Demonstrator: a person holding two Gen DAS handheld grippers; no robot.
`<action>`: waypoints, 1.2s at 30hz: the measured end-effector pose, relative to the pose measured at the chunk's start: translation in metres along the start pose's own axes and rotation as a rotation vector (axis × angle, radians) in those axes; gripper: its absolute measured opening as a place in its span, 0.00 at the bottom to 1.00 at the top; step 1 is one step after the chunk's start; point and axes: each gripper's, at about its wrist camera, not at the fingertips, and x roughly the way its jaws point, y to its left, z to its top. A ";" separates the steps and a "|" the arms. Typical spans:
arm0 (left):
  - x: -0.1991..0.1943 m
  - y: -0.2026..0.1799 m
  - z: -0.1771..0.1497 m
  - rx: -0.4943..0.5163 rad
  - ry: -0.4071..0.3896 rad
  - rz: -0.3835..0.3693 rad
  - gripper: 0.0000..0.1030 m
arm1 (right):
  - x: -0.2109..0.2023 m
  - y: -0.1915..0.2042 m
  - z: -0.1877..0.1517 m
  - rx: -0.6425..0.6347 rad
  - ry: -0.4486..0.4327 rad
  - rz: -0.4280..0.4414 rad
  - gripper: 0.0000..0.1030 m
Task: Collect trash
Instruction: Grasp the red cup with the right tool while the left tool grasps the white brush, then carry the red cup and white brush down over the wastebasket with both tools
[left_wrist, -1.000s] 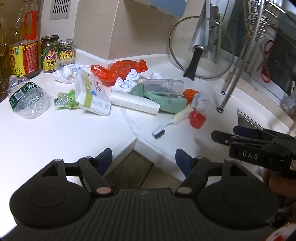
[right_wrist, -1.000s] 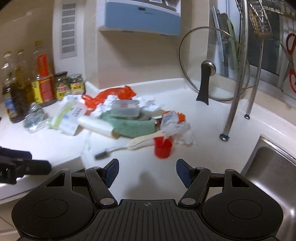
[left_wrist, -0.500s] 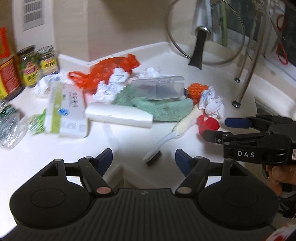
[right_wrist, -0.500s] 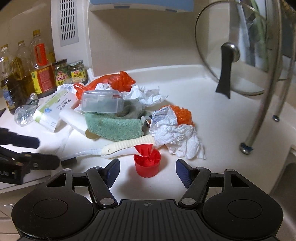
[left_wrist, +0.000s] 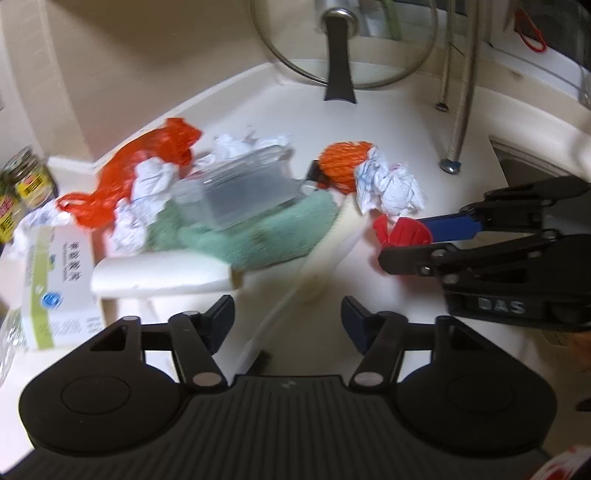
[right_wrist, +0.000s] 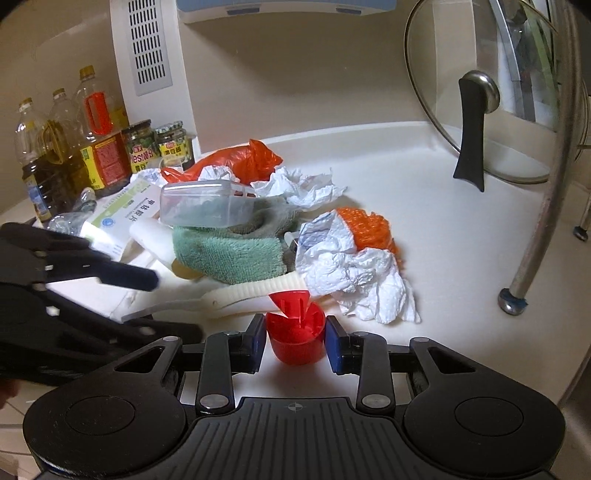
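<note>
Both pads of the right gripper (right_wrist: 295, 341), just closing, flank the red cap (right_wrist: 295, 338) for lifting, while the left gripper (left_wrist: 287, 315) hovers apart, empty.

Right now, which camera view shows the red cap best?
The right wrist view: the red cap sits sharp and close, its flip lid open, between the right gripper pads. The left wrist view shows it small and blurred, partly hidden by that gripper.

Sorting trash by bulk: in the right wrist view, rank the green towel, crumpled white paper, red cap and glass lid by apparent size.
1. glass lid
2. green towel and crumpled white paper, too alike to rank
3. red cap, though nearest the camera
</note>
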 end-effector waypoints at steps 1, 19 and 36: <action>0.002 -0.003 0.002 0.013 0.000 -0.004 0.55 | -0.003 -0.002 -0.001 0.000 -0.002 -0.005 0.33; -0.005 -0.024 -0.001 0.034 0.057 -0.035 0.21 | -0.026 -0.017 -0.016 0.082 0.006 -0.002 0.33; -0.050 -0.020 -0.039 -0.117 0.054 -0.011 0.20 | -0.036 0.002 -0.024 0.081 0.027 0.113 0.33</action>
